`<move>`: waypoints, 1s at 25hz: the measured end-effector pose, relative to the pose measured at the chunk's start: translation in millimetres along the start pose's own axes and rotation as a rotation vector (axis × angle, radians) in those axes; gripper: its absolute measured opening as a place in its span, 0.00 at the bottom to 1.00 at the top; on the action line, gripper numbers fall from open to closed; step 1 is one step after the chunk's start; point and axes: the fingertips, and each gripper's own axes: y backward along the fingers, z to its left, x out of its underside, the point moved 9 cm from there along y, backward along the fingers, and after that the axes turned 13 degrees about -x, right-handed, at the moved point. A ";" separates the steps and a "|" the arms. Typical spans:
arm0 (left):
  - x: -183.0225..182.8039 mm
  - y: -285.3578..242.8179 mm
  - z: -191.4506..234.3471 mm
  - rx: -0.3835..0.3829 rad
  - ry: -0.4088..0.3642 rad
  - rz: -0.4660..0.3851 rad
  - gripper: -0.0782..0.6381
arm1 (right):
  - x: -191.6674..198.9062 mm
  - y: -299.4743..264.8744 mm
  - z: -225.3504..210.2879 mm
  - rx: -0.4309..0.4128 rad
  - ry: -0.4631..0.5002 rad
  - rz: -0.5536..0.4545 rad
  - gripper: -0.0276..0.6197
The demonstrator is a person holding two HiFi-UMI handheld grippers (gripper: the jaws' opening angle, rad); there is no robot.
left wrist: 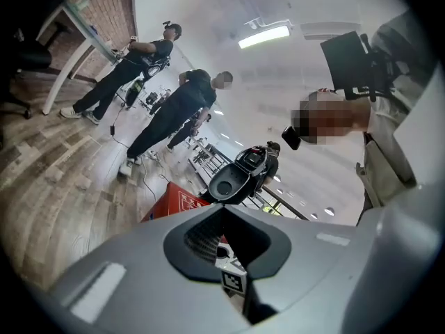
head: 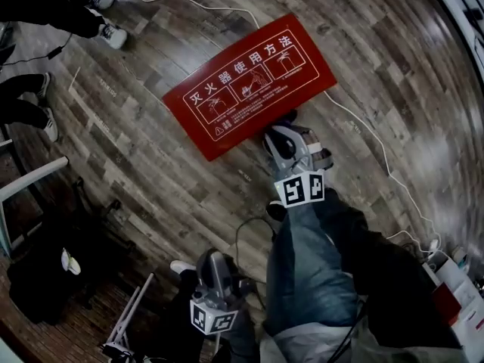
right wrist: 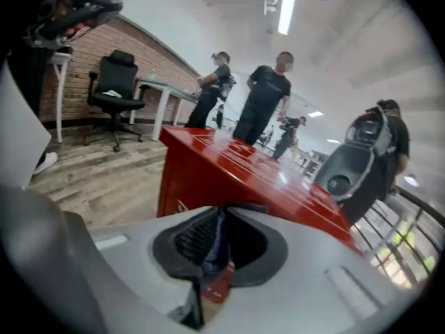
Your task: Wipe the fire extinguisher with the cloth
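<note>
Grey and drawn narrow, the jaws of the right hand-held gripper point(right wrist: 222, 216) pinch a thin strip of dark bluish cloth point(right wrist: 219, 245). In the head view this gripper point(head: 278, 136) sits at the near edge of the red fire extinguisher box point(head: 249, 82); whether it touches the box I cannot tell. The left hand-held gripper point(left wrist: 224, 211) has its jaws closed together with nothing between them, and is held low point(head: 214, 257) beside the person's jeans-clad leg point(head: 310, 271), well apart from the box.

The box stands shut on the wooden floor point(head: 151, 180), so its contents are hidden. Only the head view shows the white printed instructions point(head: 246, 74) on its top. The right gripper view alone shows an office chair point(right wrist: 115, 92) and the box's side point(right wrist: 201, 183). The left gripper view catches the right gripper's marker cube point(left wrist: 233, 282).
</note>
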 end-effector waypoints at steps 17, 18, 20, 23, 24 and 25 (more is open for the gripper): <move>-24.9 -6.4 -6.7 -0.031 0.035 -0.040 0.12 | 24.0 49.0 -70.9 0.152 -0.226 0.111 0.10; -20.1 -11.2 -2.6 -0.045 0.028 -0.024 0.12 | 12.0 44.0 -60.3 0.127 -0.221 0.083 0.10; -8.1 -24.1 7.9 -0.078 0.026 0.003 0.12 | -17.5 31.2 -33.8 0.034 -0.199 0.019 0.10; 11.5 -53.9 24.5 -0.121 0.010 0.044 0.12 | -69.5 17.6 0.4 -0.125 -0.100 -0.081 0.10; 17.1 -66.1 28.7 -0.125 0.000 0.054 0.12 | -82.9 17.9 4.3 -0.143 -0.050 -0.110 0.10; 21.5 -78.8 32.9 -0.126 0.000 0.055 0.12 | -92.7 20.8 1.7 -0.136 -0.007 -0.131 0.10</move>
